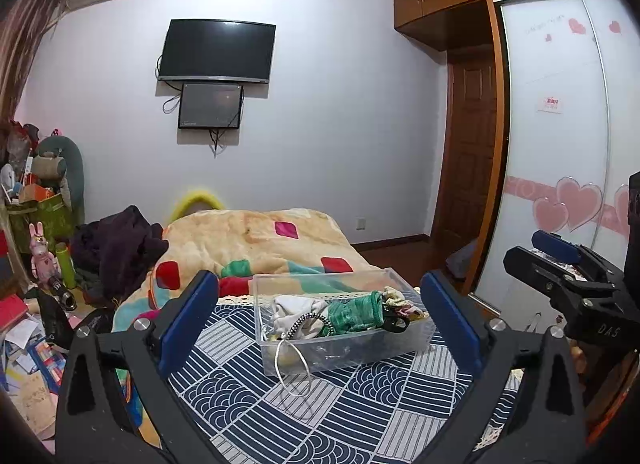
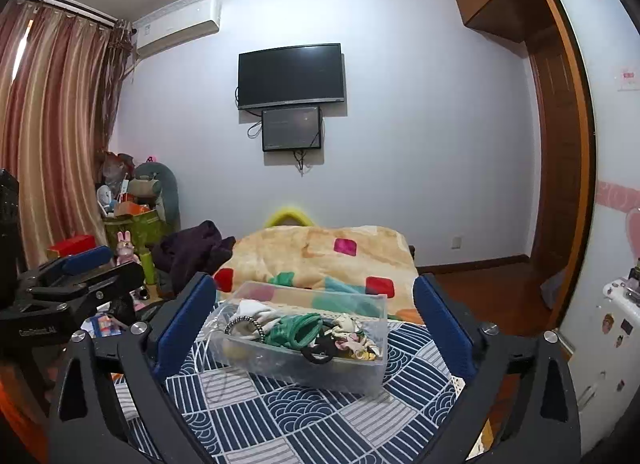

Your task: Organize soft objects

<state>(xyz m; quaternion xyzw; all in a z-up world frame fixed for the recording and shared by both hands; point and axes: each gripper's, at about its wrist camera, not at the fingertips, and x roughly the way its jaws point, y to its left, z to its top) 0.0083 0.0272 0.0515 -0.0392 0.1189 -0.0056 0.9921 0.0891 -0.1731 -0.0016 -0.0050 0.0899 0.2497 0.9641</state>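
Note:
A clear plastic box (image 1: 416, 338) stands on a blue and white patterned cloth (image 1: 320, 416). It holds soft things: a white cloth (image 1: 294, 306), a green fabric piece (image 1: 356, 314), black hair ties (image 1: 394, 324) and a scrunchie. A white cord (image 1: 294, 370) hangs over its front wall. The box also shows in the right wrist view (image 2: 360, 374). My left gripper (image 1: 320, 324) is open and empty, held above and before the box. My right gripper (image 2: 314, 324) is open and empty, likewise before the box. Each gripper shows in the other's view, the right one (image 1: 560, 260) and the left one (image 2: 80, 268).
A patterned blanket (image 1: 256, 240) covers the bed behind the box. Dark clothes (image 1: 120, 248) lie at its left. Cluttered toys and boxes (image 1: 40, 224) fill the left side. A wardrobe (image 1: 560, 144) and a door (image 1: 468, 144) stand right. A TV (image 1: 218, 50) hangs on the wall.

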